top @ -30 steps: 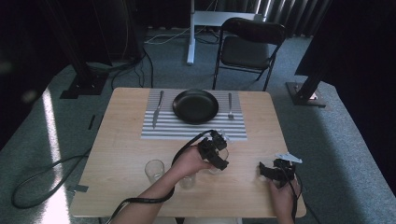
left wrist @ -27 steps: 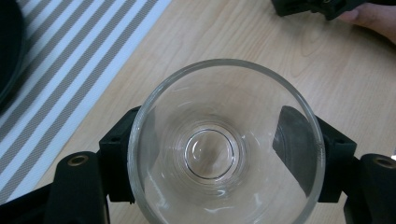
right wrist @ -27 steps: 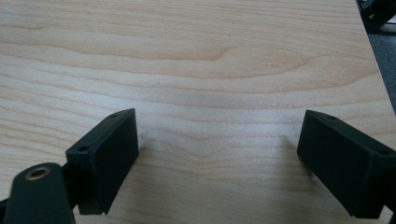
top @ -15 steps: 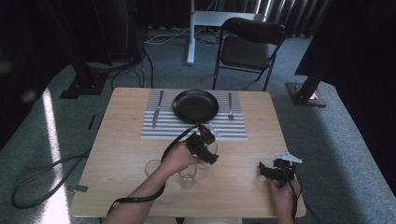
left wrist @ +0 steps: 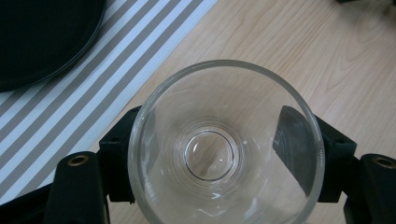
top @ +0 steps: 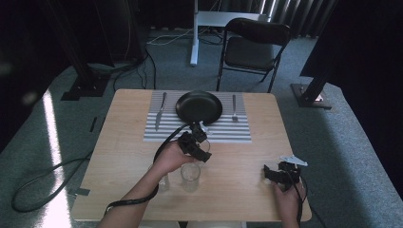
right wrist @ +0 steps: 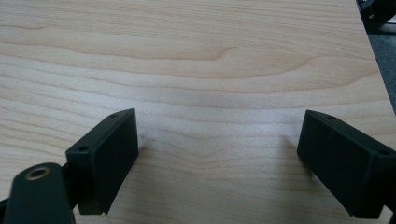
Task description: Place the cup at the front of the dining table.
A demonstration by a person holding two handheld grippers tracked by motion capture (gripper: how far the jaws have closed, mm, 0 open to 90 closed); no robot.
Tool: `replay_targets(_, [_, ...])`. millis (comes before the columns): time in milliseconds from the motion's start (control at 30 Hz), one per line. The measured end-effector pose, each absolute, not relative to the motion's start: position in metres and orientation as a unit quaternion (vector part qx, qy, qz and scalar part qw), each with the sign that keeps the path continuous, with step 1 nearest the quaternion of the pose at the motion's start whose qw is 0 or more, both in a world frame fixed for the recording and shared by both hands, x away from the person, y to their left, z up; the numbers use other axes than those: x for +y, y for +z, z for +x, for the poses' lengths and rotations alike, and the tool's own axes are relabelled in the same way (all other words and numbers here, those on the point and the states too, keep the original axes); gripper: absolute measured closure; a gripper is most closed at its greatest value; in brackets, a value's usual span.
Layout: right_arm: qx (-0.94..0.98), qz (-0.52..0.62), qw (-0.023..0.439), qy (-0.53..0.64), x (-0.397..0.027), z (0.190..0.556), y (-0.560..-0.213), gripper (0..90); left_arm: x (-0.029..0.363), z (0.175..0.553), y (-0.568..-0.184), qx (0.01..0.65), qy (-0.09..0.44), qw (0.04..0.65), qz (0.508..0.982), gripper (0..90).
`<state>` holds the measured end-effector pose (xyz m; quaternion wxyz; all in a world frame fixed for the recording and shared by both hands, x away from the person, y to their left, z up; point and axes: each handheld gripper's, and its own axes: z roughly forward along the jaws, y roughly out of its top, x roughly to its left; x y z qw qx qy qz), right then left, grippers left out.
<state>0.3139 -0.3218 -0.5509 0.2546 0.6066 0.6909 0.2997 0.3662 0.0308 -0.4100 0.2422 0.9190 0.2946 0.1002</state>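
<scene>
Gripping a clear glass point(left wrist: 226, 144) upright, the left tongs point(top: 198, 144) hover beside the striped placemat point(top: 228, 135) — right tongs point(top: 273, 174) gape empty, well apart on the bench point(top: 247, 156).

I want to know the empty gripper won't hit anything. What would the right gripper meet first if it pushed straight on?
Nothing near: beyond the open right gripper lies bare table up to its edge. Depth is hard to judge.
</scene>
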Motion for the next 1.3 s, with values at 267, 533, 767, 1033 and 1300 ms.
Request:
replay_targets(267, [0.691,0.607,0.255,0.3,-0.322,0.314,-0.551,12.0,0.053,0.369,-0.408,0.311,0.109,0.236,0.914,29.0])
replay_targets(533, [0.691,0.607,0.254,0.299,-0.322,0.314,-0.551,11.9,0.073,0.37,-0.41,0.327,0.113,0.23,0.909,29.0])
replay_targets(767, [0.691,0.607,0.254,0.299,-0.322,0.314,-0.551,11.9,0.089,0.373,-0.415,0.34,0.111,0.224,0.906,29.0])
replay_targets(1033, [0.691,0.607,0.254,0.299,-0.322,0.314,-0.551,11.9,0.114,0.378,-0.419,0.368,0.115,0.216,0.897,29.0])
replay_targets(1300, [0.691,0.607,0.254,0.299,-0.322,0.314,-0.551,11.9,0.128,0.386,-0.42,0.387,0.121,0.213,0.889,29.0])
